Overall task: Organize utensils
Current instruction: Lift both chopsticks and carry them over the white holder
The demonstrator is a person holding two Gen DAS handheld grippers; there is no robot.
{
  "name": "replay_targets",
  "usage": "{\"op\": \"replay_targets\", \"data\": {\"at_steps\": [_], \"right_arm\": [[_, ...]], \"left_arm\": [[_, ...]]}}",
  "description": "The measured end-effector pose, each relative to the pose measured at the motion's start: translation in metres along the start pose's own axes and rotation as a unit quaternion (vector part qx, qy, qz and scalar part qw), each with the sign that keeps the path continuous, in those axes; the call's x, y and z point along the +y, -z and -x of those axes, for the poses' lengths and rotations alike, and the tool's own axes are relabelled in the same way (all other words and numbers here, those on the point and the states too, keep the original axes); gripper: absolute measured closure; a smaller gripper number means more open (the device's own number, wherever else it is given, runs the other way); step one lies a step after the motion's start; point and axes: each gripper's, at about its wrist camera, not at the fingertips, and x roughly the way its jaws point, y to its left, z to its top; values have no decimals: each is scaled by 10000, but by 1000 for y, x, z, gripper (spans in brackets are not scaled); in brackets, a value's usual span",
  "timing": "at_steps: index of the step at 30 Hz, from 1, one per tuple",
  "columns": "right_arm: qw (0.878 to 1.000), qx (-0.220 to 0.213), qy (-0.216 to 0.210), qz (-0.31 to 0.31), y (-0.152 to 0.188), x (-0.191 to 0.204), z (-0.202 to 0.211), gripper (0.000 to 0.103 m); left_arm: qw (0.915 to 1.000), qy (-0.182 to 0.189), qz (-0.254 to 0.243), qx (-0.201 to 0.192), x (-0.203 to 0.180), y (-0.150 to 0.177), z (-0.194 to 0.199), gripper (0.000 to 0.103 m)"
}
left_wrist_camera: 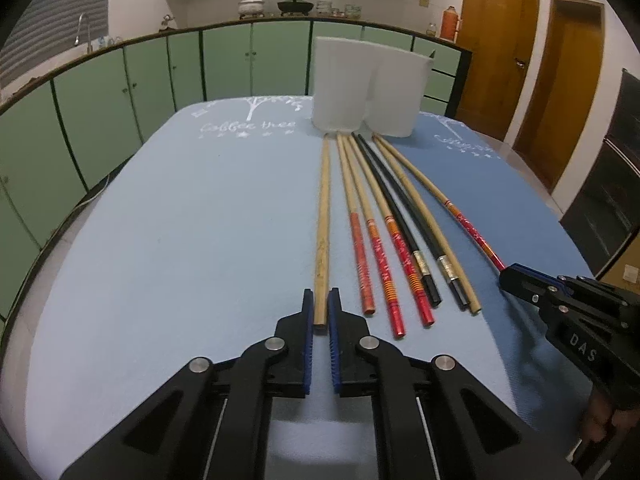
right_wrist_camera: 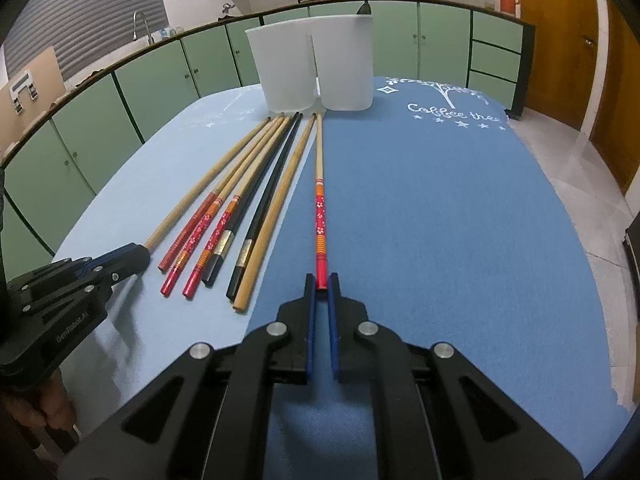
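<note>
Blue cloth (left_wrist_camera: 180,220) before green cabinets (left_wrist_camera: 120,80); my left gripper (left_wrist_camera: 320,312) clamps the plain chopstick (left_wrist_camera: 323,220), right gripper (right_wrist_camera: 321,286) the red-handled chopstick (right_wrist_camera: 319,200), both low, pointing far.

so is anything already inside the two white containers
Cannot tell: the white containers are opaque and seen from the side, so their insides are hidden.

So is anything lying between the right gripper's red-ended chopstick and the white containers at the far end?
Nothing visible. The red-ended chopstick at the right gripper runs over bare mat to the white containers; the other chopsticks lie to its left.
</note>
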Motion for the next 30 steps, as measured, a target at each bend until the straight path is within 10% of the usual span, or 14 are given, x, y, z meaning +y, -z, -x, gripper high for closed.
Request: {"op": "replay_targets", "data": {"at_steps": [30], "right_arm": [[9884,-1365,-664,-32,-150,-21,116,98]], "left_arm": [[9853,205,-454,-1635,-15,-137,104,96]]}}
